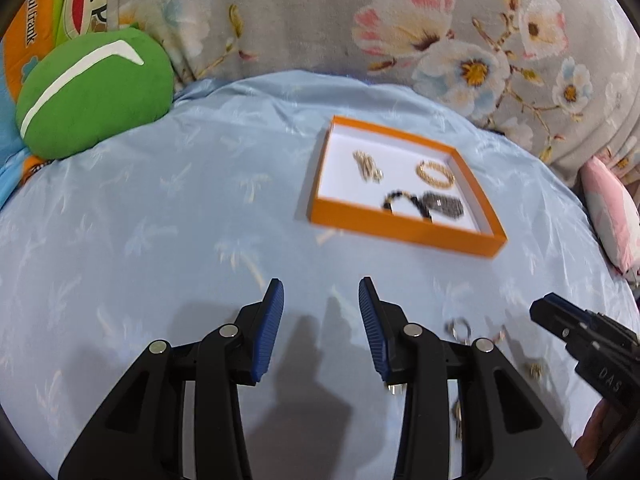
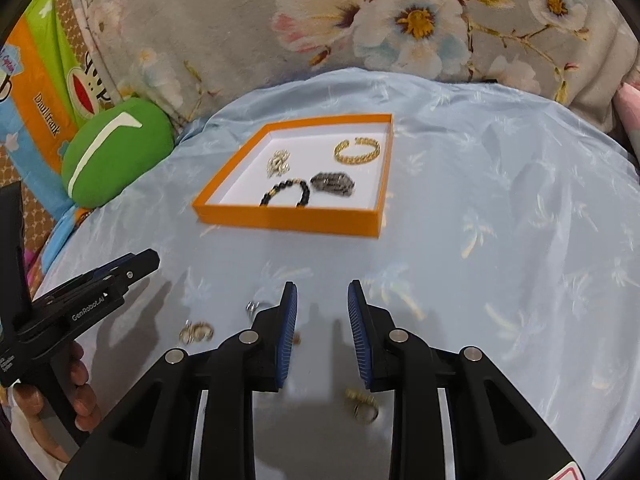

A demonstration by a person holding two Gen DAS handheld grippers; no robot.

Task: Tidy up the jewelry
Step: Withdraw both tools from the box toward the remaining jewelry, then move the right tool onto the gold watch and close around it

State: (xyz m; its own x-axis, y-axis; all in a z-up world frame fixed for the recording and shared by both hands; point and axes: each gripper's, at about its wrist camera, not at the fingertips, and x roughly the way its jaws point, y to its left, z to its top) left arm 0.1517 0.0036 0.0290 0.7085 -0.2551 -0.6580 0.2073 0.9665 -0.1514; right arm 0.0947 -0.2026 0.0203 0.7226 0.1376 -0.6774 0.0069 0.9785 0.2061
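The left gripper hung over the pale blue bedspread, its blue-padded jaws parted by a moderate gap with nothing between them. The right gripper was in the same condition: jaws apart, narrower than the left, with only cloth between them.

An orange tray with a white floor lay on the bedspread ahead of both grippers, well apart from them. Inside it were a gold cuff bracelet toward the far side, a black bead bracelet against the near wall, a dark grey chain bundle just beside the beads, and a pale gold cluster whose kind could not be made out.

Loose pieces lay on the cloth outside the tray: a gold ring pair and a small silver piece to the left of the right gripper, and a gold piece under its right finger. These were blurred.

A green cushion rested at the far left, against a floral grey cover
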